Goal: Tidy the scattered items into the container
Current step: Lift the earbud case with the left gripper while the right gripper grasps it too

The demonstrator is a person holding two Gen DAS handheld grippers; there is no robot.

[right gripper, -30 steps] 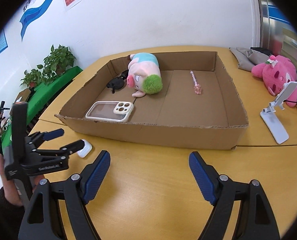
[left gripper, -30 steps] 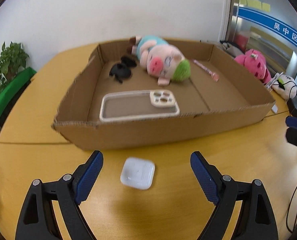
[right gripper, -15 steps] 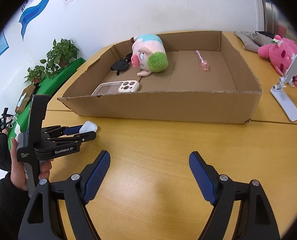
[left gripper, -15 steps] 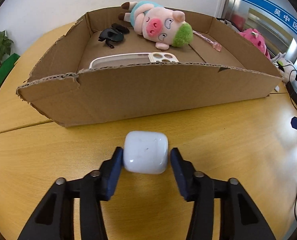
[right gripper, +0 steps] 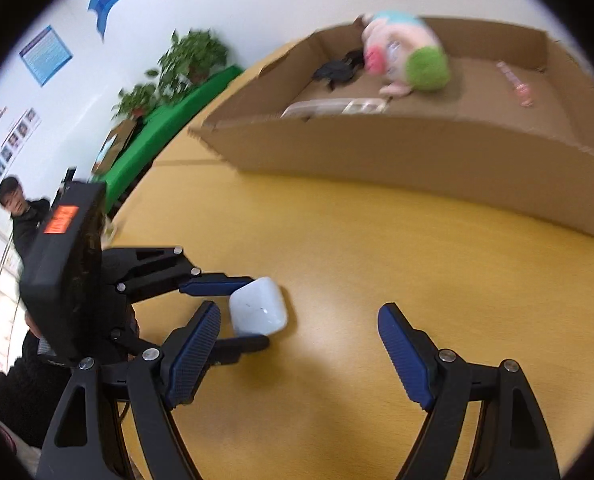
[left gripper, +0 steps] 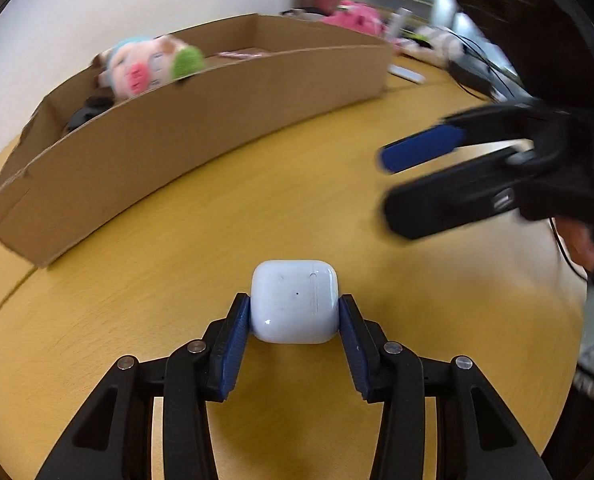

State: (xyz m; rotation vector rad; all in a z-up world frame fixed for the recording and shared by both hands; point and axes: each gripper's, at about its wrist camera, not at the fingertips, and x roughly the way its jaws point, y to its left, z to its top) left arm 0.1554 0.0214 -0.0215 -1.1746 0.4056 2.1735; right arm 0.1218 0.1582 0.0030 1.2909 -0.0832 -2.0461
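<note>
In the left wrist view, the left gripper point(left gripper: 295, 312) is clamping a small white rounded-square plastic earbud case point(left gripper: 295, 301) between its blue ribbed pads point(left gripper: 233, 334), one pad pressing on each side of the case; the jaws have just been closing and are now standing narrow around it; the case is sitting at the very tips of the fingers, over the yellow wooden table point(left gripper: 217, 240); ahead of the gripper and to its left, the shallow brown cardboard box point(left gripper: 201, 120) is stretching across the view, its near wall facing the fingers; over that wall a pink plush pig with a green tuft point(left gripper: 145, 66) is showing inside the box, blurred; to the gripper's right and ahead, the right gripper point(left gripper: 389, 184) is reaching in, blurred, its two fingers standing apart.

In the right wrist view, the right gripper point(right gripper: 299, 338) is holding its jaws wide with nothing between them but bare table point(right gripper: 377, 248); just left of its left finger, the left gripper point(right gripper: 253, 310) is gripping the white case point(right gripper: 258, 311), which is tilting slightly; the box point(right gripper: 397, 148) is lying well ahead of the right gripper, holding the pig point(right gripper: 405, 54), a black object point(right gripper: 337, 70) beside it, a pale clear phone case point(right gripper: 335, 107) near the front wall, and a thin pink object point(right gripper: 515, 82) further right.
</note>
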